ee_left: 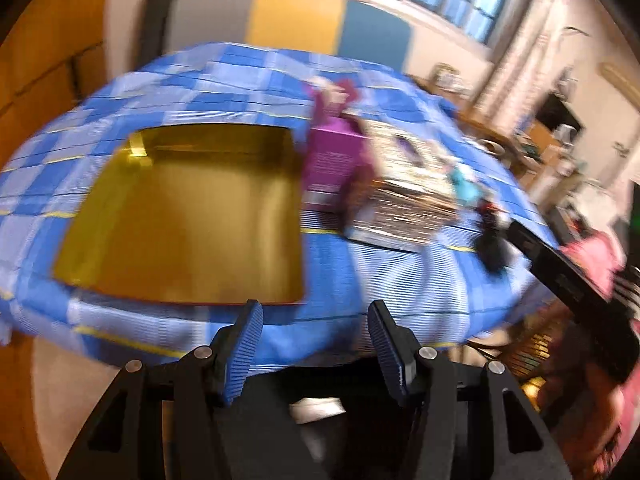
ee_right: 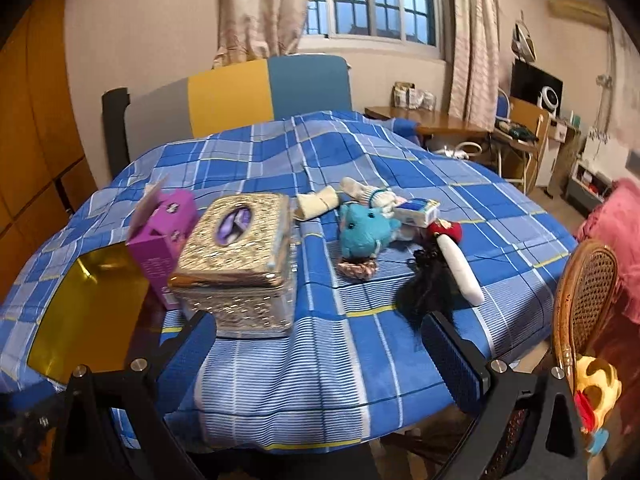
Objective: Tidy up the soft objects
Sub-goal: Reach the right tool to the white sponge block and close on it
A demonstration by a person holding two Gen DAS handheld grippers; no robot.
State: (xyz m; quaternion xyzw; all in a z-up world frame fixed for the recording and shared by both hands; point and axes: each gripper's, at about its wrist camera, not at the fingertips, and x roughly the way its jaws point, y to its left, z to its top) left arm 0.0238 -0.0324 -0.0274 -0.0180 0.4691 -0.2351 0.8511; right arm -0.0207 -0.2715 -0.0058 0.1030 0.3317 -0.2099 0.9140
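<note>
On the blue checked cloth lies an open gold tin (ee_left: 180,216) (ee_right: 84,312) with nothing in it. Right of it stand a purple carton (ee_left: 336,160) (ee_right: 160,236) and a silver embossed box (ee_left: 408,196) (ee_right: 244,260). Soft things lie further right: a teal plush (ee_right: 362,236), rolled socks (ee_right: 316,202), a white sock bundle (ee_right: 372,194), a black fluffy item (ee_right: 428,288) and a white and red doll (ee_right: 456,264). My left gripper (ee_left: 316,320) hangs open over the cloth's near edge, beside the tin. My right gripper (ee_right: 316,332) is open too, short of the silver box.
A small blue and white carton (ee_right: 416,210) lies among the soft things. A wicker chair back (ee_right: 584,304) stands at the right with a yellow toy (ee_right: 596,396) on it. Behind the table are a headboard (ee_right: 248,96), a desk (ee_right: 432,122) and a window (ee_right: 372,0).
</note>
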